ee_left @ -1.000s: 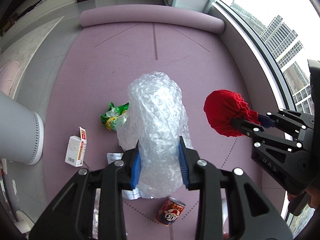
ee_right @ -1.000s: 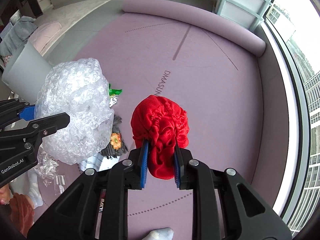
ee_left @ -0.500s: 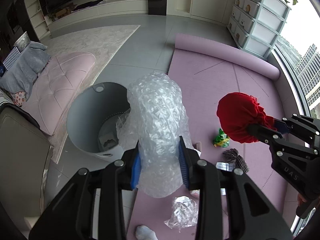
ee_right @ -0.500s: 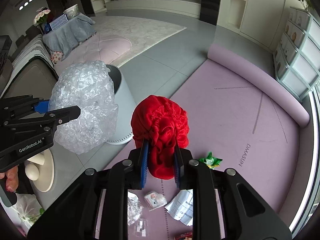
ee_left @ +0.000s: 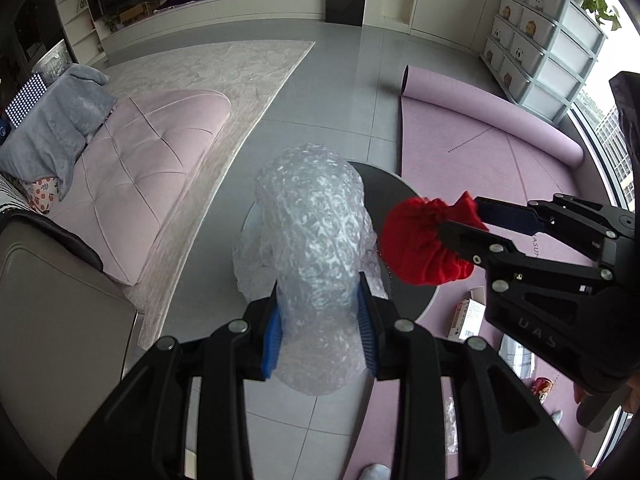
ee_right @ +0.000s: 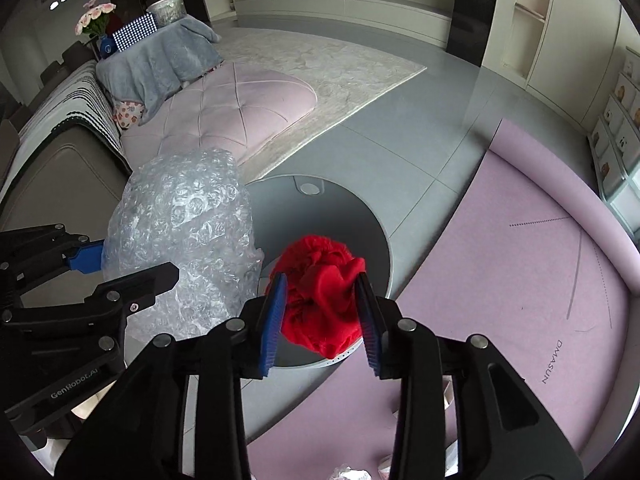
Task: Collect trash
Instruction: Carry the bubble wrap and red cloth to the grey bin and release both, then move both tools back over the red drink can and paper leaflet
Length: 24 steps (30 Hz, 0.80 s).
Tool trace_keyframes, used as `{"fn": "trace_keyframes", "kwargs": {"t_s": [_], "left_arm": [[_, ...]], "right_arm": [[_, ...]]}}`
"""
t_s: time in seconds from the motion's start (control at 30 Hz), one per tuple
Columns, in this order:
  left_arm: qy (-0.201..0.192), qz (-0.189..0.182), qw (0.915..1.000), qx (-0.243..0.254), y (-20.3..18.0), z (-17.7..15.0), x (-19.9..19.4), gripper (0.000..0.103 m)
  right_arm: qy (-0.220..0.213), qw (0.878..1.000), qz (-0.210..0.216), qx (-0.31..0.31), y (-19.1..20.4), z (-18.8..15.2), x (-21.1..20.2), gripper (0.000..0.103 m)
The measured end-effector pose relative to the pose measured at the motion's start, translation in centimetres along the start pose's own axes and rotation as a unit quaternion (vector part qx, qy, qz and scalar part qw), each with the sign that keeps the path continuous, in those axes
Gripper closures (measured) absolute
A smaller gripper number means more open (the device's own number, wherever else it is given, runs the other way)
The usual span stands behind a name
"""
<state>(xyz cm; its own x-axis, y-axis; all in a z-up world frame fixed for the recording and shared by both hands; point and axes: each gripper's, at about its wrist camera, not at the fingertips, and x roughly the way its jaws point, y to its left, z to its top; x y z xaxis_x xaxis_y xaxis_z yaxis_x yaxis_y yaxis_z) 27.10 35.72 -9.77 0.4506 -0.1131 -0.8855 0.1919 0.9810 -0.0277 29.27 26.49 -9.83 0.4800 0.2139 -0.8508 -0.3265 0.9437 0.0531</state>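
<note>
My left gripper (ee_left: 320,328) is shut on a big wad of clear bubble wrap (ee_left: 316,248) and holds it over the grey round trash bin (ee_left: 412,280). My right gripper (ee_right: 322,320) has its jaws spread wide; the red crumpled cloth (ee_right: 320,312) sits loosely between them, over the bin's opening (ee_right: 344,224). In the left wrist view the red cloth (ee_left: 420,248) hangs beside the bubble wrap. In the right wrist view the bubble wrap (ee_right: 188,240) is at the left, above the bin's rim.
The purple mat (ee_right: 520,280) lies right of the bin, with a small box (ee_left: 464,316), a red can (ee_left: 542,388) and wrappers on it. A pink cushioned bench (ee_left: 132,184) and pale rug (ee_left: 224,76) lie to the left. Drawers (ee_left: 540,44) stand at the far right.
Both grippers swung from the mat to above the bin. The right jaws have spread apart and the red cloth has loosened and sagged between them. The left gripper still holds the bubble wrap.
</note>
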Motion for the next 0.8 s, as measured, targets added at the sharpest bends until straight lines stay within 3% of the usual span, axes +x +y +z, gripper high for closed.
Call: {"fn": "trace_keyframes", "kwargs": {"t_s": [0.23,0.37,0.4,0.43,0.5,0.8], "left_arm": [[0.004,0.002,1.0,0.009,0.7,-0.1,2.0,0.069],[0.004,0.008,0.9999,0.014,0.1,0.0,2.1,0.062],[0.004,0.012,0.9998,0.017,0.0,0.2,2.1,0.053],[0.002,0.022,0.9996,0.019,0.0,0.2,2.1,0.038],[-0.011,0.044,0.9989,0.015,-0.4,0.2,1.5,0.026],[0.0,0.034,0.9984,0.046,-6.8,-2.4,-0.6,0.026]], "right_arm": [[0.02,1.0,-0.006,0.008,-0.4,-2.2,-1.4,0.065],[0.035,0.999,-0.008,0.018,-1.6,-4.8,-2.8,0.065],[0.037,0.999,-0.008,0.021,-1.7,-5.4,-3.1,0.065],[0.04,0.999,-0.011,0.022,-1.9,-6.2,-3.5,0.064],[0.046,0.998,-0.017,0.024,-2.4,-7.6,-4.3,0.064],[0.062,0.995,-0.042,0.068,-6.2,-14.5,-8.5,0.054]]}}
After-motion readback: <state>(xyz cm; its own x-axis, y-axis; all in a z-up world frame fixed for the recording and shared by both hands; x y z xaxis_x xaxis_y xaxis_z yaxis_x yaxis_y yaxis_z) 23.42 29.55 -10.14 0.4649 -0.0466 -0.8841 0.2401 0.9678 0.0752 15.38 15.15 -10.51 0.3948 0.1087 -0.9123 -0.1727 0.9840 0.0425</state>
